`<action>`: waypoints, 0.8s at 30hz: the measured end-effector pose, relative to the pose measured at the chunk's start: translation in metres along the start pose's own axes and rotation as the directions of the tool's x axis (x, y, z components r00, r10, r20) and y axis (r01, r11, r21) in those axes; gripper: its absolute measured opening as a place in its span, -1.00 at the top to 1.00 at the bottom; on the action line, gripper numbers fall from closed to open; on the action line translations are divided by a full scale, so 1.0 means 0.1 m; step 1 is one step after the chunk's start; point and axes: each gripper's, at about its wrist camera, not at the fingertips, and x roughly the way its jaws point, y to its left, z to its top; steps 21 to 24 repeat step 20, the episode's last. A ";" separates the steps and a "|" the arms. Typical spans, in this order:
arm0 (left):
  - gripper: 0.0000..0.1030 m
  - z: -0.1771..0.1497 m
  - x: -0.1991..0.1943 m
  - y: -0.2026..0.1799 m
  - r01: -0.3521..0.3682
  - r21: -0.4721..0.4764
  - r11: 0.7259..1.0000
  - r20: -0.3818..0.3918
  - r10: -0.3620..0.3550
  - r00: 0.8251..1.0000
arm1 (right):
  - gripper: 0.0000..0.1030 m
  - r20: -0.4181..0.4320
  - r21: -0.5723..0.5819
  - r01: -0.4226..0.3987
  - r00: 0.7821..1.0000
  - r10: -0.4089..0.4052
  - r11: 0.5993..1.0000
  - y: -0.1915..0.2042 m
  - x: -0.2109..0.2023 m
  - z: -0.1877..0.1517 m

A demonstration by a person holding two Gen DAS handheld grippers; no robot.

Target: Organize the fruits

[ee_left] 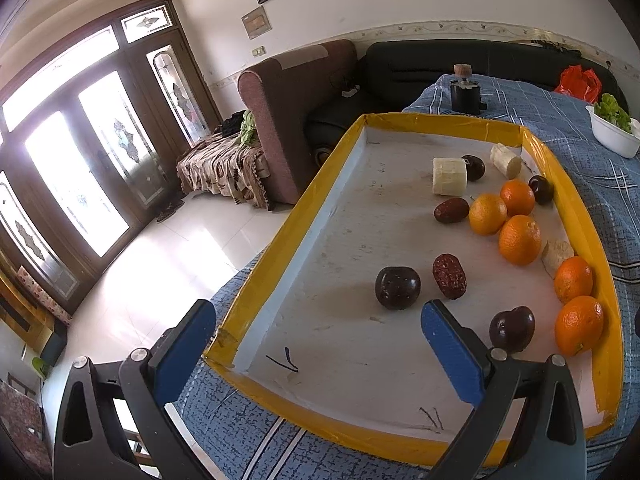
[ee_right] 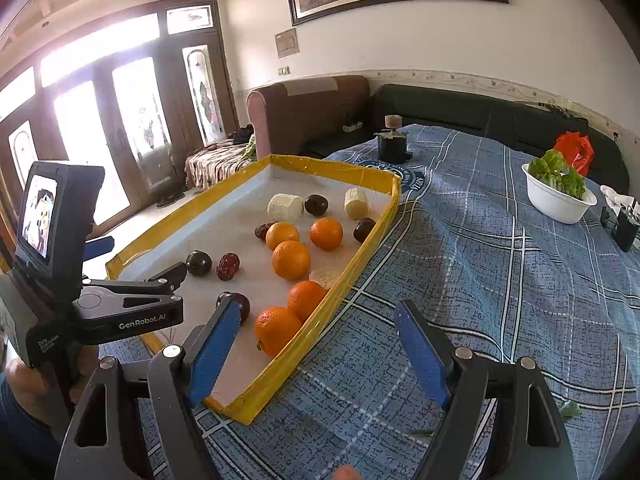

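Note:
A white tray with a yellow rim [ee_left: 280, 240] [ee_right: 360, 256] lies on a blue checked cloth. It holds several oranges [ee_left: 519, 240] [ee_right: 291, 259], dark plums [ee_left: 397, 288] [ee_right: 199, 262], red dates [ee_left: 449, 276] [ee_right: 228, 266] and white banana pieces [ee_left: 449, 176] [ee_right: 285, 207]. My left gripper [ee_left: 318, 328] is open and empty over the tray's near left corner, its right finger close to a plum [ee_left: 512, 329]. My right gripper [ee_right: 316, 340] is open and empty, straddling the tray's near right rim beside an orange [ee_right: 277, 330]. The left gripper's body [ee_right: 120, 304] shows in the right wrist view.
A white bowl of lettuce [ee_right: 558, 196] [ee_left: 614, 136] stands on the cloth to the right. A small dark jar with a cork [ee_right: 392, 142] [ee_left: 465, 96] stands beyond the tray. A red bag [ee_right: 574, 150], sofas and glass doors lie behind.

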 end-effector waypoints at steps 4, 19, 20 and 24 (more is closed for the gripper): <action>-1.00 0.00 -0.01 0.00 -0.003 0.000 1.000 0.001 0.003 1.000 | -0.64 0.000 -0.001 0.000 1.000 0.000 1.000 0.00 0.00 0.00; -1.00 0.00 -0.08 0.09 0.005 -0.026 1.000 0.015 -0.004 1.000 | -0.64 -0.001 0.007 0.004 1.000 -0.004 1.000 -0.02 0.00 0.00; -1.00 0.01 -0.10 0.11 -0.005 -0.026 1.000 0.025 0.005 1.000 | -0.64 -0.001 0.010 0.007 1.000 -0.007 1.000 -0.03 0.01 0.01; -1.00 0.01 -0.10 0.11 -0.005 -0.026 1.000 0.025 0.005 1.000 | -0.64 -0.001 0.010 0.007 1.000 -0.007 1.000 -0.03 0.01 0.01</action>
